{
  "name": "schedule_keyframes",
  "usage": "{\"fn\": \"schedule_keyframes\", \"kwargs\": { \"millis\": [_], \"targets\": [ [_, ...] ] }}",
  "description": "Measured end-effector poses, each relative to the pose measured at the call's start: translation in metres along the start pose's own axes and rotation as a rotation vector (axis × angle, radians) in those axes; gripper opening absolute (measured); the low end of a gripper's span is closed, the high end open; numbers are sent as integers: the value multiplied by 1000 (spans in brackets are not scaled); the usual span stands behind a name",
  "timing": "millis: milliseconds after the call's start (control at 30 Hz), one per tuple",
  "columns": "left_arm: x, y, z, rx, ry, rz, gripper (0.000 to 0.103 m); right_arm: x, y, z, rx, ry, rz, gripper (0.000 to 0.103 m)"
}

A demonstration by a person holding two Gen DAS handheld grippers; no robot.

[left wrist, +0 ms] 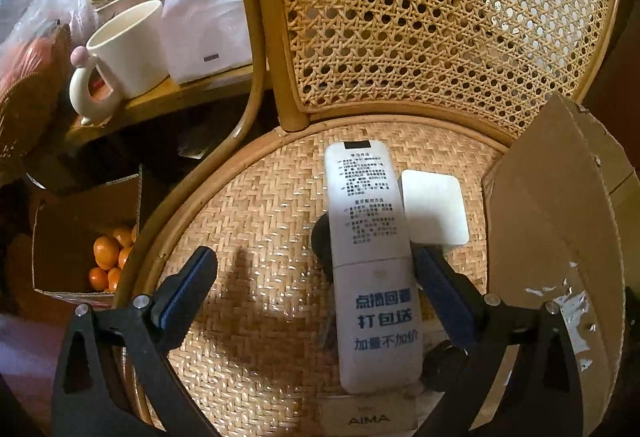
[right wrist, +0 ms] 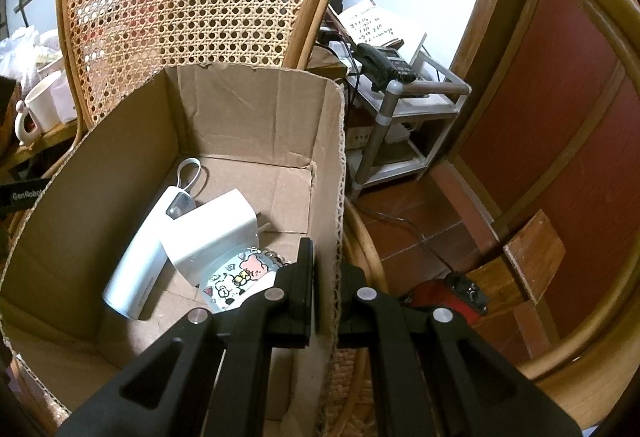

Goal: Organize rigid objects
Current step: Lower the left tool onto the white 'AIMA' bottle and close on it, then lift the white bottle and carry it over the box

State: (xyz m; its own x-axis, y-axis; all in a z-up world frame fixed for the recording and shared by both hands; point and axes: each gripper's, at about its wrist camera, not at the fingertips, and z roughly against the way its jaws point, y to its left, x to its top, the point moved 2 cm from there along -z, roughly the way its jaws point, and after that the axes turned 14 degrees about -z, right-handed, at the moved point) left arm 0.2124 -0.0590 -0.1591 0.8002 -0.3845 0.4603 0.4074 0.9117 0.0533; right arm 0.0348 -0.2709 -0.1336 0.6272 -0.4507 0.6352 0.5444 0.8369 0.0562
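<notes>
A white remote [left wrist: 370, 237] lies back side up on the woven chair seat [left wrist: 248, 205], over a black key-like item [left wrist: 321, 243]. A white square block [left wrist: 434, 209] lies against its right side. My left gripper [left wrist: 316, 269] hangs open over the seat; the remote sits between its fingers, close to the right one. My right gripper [right wrist: 327, 277] is shut on the right wall of the cardboard box [right wrist: 240, 109], which stands on the same chair. In the box lie a white tube with a loop [right wrist: 140, 257], a white charger [right wrist: 216, 233] and a cartoon-printed case [right wrist: 236, 281].
The box's outer wall [left wrist: 552, 237] rises at the seat's right. The chair's cane back [left wrist: 420, 17] stands behind. Left of the chair are a table with a cream mug [left wrist: 128, 49] and a floor box of oranges [left wrist: 108, 257]. A shelf with a telephone [right wrist: 384, 65] stands right.
</notes>
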Motion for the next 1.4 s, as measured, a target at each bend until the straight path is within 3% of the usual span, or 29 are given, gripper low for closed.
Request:
{"fn": "schedule_keyframes", "kwargs": {
  "millis": [300, 500, 567, 633, 800, 1133, 1267, 1400],
  "targets": [
    [-2, -17, 0, -51, 5, -70, 69, 0, -1, -1, 4, 9, -3, 7],
    [-6, -20, -8, -107, 38, -37, 69, 1, 0, -1, 1, 11, 0, 7],
    [-8, -26, -12, -89, 50, -70, 66, 1, 0, -1, 0, 12, -4, 7],
    [-9, -36, -12, -78, 46, -129, 51, 1, 0, -2, -1, 13, -6, 7],
    [-10, -48, -12, -39, 49, -182, 42, 1, 1, -1, -6, 9, -1, 7],
    [-8, -15, 4, -169, 21, -40, 40, -1, 2, -1, -3, 9, 5, 7],
    [-8, -2, 13, -127, -1, -16, 40, 0, 3, -1, -6, 11, 5, 7],
    [-9, 3, 19, -145, 2, 14, 40, 1, 2, -1, 1, 13, -6, 7]
  ]
}}
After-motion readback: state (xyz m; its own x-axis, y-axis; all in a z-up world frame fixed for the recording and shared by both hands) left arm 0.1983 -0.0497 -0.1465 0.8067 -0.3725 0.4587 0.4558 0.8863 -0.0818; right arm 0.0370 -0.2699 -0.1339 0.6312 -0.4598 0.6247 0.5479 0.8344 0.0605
